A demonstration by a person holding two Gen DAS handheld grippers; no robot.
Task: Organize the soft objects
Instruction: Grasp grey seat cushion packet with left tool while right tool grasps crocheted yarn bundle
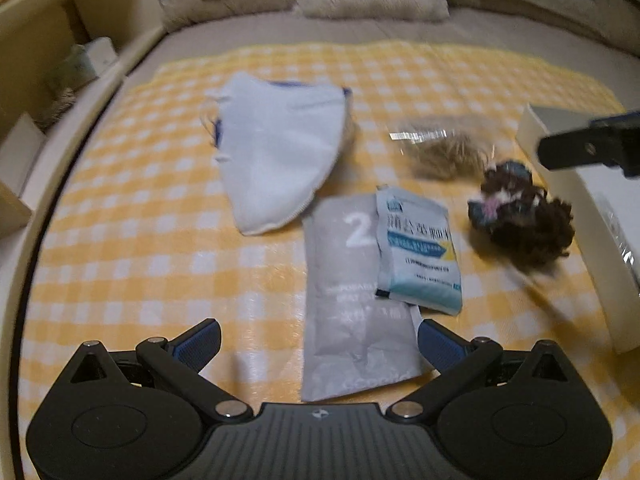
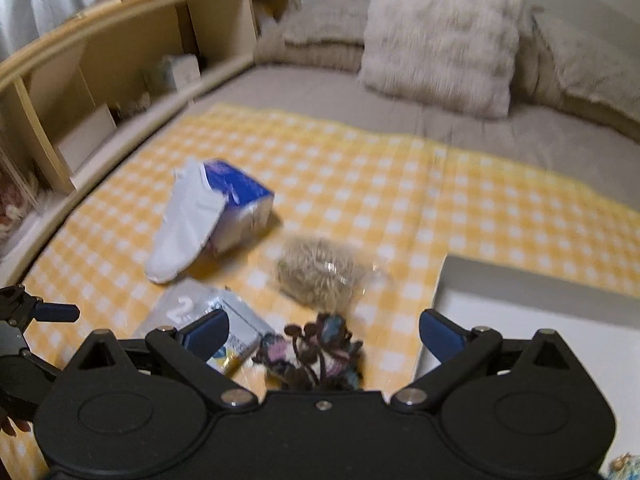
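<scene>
Bed with yellow checked cloth [image 1: 120, 240] spread over grey sheet [image 2: 340, 92]; soft items scattered on cloth. Left gripper [image 1: 319, 344] low over cloth, jaws spread wide, nothing between them but lower end of grey pouch [image 1: 352, 320] marked "2". Blue-and-white sachet [image 1: 420, 252] overlapping pouch's right edge. White face mask [image 1: 276, 148] beyond, draped against blue tissue pack [image 2: 244, 200]. Clear bag of tan fibre [image 1: 444, 152] right of mask. Dark scrunchie [image 1: 520, 216] with pink and blue patches near white box [image 1: 592, 200] at cloth's right edge. Right gripper [image 2: 324, 334] also wide open, holding nothing, poised directly above scrunchie [image 2: 316, 356]. Fluffy pillow [image 2: 440, 36] at headboard; wooden shelf [image 2: 120, 60] along left side.
</scene>
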